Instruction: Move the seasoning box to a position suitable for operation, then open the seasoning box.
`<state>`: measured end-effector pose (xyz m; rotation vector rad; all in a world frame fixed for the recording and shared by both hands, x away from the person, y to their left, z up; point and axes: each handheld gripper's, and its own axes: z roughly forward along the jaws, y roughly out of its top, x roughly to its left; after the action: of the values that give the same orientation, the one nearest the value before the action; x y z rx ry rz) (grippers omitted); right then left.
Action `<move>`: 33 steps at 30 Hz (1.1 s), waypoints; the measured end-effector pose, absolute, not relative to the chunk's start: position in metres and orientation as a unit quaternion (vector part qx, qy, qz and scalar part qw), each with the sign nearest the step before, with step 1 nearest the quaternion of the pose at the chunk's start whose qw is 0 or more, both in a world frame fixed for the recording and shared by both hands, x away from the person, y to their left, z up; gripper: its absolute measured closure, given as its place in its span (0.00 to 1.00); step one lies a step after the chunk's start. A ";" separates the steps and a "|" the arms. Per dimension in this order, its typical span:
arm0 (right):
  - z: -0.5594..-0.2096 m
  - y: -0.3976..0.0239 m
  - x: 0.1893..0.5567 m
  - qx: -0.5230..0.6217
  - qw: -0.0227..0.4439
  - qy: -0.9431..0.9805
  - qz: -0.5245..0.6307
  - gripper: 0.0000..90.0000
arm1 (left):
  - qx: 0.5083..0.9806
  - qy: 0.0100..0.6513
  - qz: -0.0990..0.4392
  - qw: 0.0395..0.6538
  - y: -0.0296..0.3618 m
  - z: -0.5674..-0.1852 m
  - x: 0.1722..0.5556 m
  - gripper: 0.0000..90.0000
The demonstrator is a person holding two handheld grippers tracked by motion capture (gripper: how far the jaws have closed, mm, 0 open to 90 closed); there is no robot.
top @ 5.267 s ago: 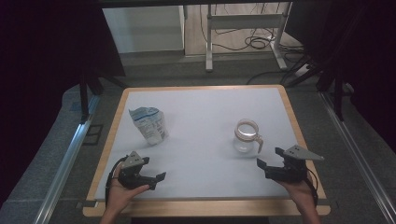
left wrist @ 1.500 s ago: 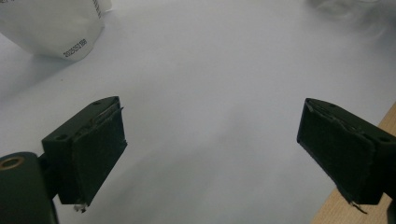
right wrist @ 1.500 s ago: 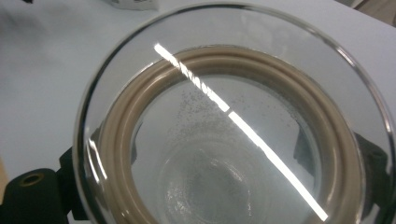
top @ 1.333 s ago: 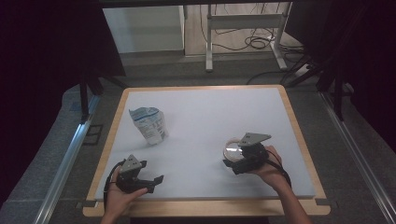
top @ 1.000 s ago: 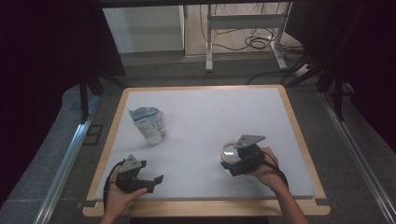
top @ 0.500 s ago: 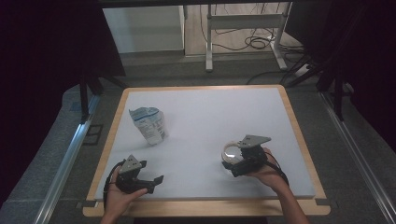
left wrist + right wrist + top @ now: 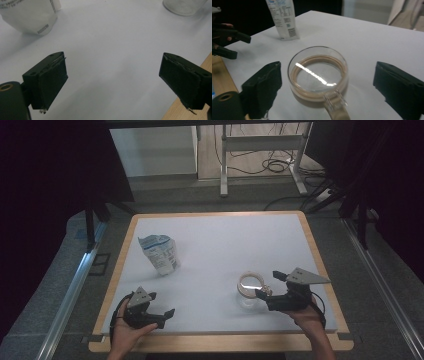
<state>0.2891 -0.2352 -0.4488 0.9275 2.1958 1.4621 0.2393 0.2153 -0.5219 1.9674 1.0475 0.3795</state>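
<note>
**Right tool open beside the glass mug, left tool open and idle**

The glass mug (image 7: pixel 250 285) stands upright on the white desk (image 7: pixel 225 245), in its front right part, with its handle turned toward the person. In the right gripper view the mug (image 7: pixel 319 75) sits between and just beyond the two black jaws, which stand wide on either side of it without touching the glass; its handle points back toward the camera. The right tool (image 7: pixel 270 285) is open, its jaws having just closed in a little from their widest, with nothing pressed between the pads. In the high view it lies just to the right of the mug, held in the person's right hand (image 7: pixel 307 317) near the front edge of the desk.

The left tool (image 7: pixel 162 305) rests at the front left of the desk in the left hand (image 7: pixel 127 327), its jaws spread apart over bare white surface. A white and blue pouch (image 7: pixel 160 254) stands upright well behind it, toward the left side of the desk and well apart from the mug.
</note>
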 end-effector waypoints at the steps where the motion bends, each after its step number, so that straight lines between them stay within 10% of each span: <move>1: -0.448 -0.238 0.287 0.332 0.174 0.771 0.515 0.13 | 0.786 0.419 0.152 0.428 0.215 -0.521 0.240 0.09; 22: -0.441 -0.273 0.278 0.377 0.200 0.744 0.515 0.47 | 0.794 0.417 0.147 0.417 0.213 -0.528 0.247 0.09; 33: -0.442 -0.264 0.273 0.357 0.208 0.755 0.509 0.88 | 0.791 0.420 0.145 0.421 0.215 -0.527 0.247 0.09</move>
<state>0.2726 -0.2644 -0.4424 0.9941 2.1005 1.4171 0.2469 0.2149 -0.5270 1.9822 1.0511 0.3639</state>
